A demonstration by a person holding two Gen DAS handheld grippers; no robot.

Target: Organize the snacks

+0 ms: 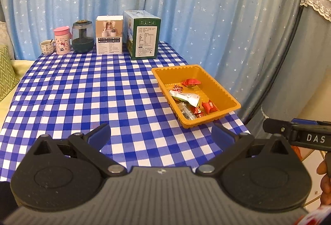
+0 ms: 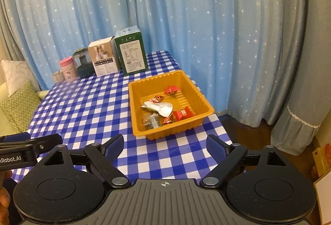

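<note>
An orange plastic tray (image 1: 224,90) (image 2: 136,117) sits at the right side of the blue checked tablecloth (image 1: 82,97) (image 2: 86,109). It holds several snacks: red wrapped candies (image 1: 190,82) (image 2: 183,114), a silver foil packet (image 1: 189,99) (image 2: 161,108) and a clear packet (image 1: 186,112) (image 2: 152,120). My left gripper (image 1: 160,135) is open and empty, above the near table edge, left of the tray. My right gripper (image 2: 165,145) is open and empty, just in front of the tray's near rim.
At the table's far edge stand a green box (image 1: 142,37) (image 2: 132,53), a white box (image 1: 109,35) (image 2: 104,57), a dark green jar (image 1: 82,37), a pink Hello Kitty cup (image 1: 61,41) and a small mug (image 1: 47,46). Blue star curtains hang behind. A cushioned sofa (image 2: 18,105) is left.
</note>
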